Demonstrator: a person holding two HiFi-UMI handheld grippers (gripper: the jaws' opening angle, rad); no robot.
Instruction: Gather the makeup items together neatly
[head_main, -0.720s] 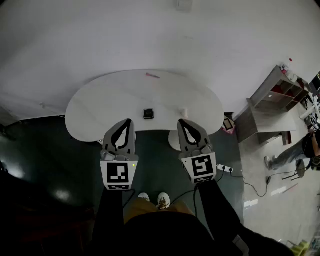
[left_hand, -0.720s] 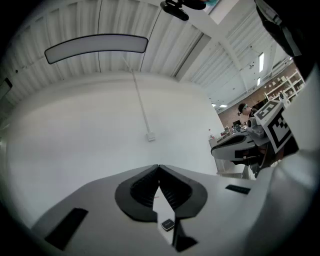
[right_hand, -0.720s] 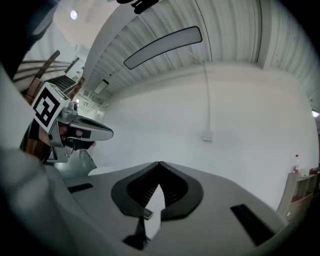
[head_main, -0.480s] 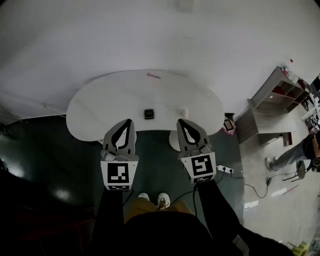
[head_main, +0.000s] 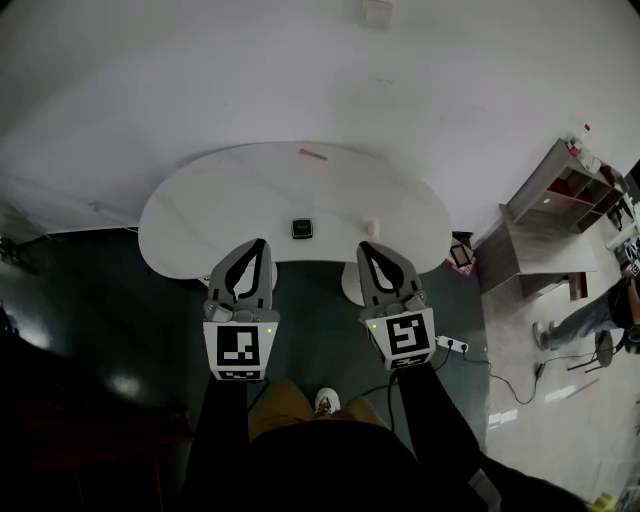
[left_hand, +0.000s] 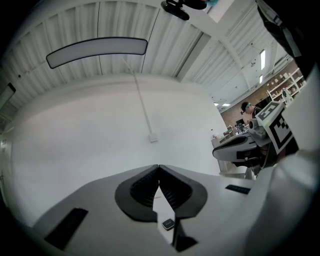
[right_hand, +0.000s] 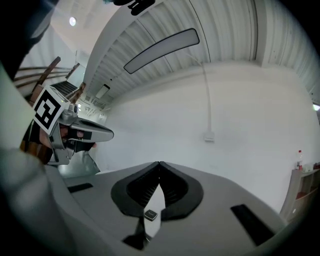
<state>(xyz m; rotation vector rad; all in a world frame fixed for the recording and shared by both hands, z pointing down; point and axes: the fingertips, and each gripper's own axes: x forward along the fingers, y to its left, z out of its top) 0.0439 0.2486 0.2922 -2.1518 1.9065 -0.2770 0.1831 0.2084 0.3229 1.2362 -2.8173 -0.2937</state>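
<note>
**Both grippers closed and empty at the table's near edge, makeup items scattered ahead.**
Nearest, the left gripper (head_main: 261, 243) and right gripper (head_main: 362, 246) hang level over the dark floor, just short of the white table's (head_main: 200, 215) inward-curving near edge. Each pair of jaws is pressed together on nothing. Beyond them the black compact (head_main: 301, 228) sits mid-table, with a small pale item (head_main: 371, 228) apart to its right. The pink stick (head_main: 313, 154) lies far, close to the back edge by the wall. The jaws likely need to open before any pick. Gathering around the compact looks neatest, drawing the stick nearward off that rim. Bare tabletop spreads left and right, and a power strip (head_main: 450, 344) lies on the floor at near right.
</note>
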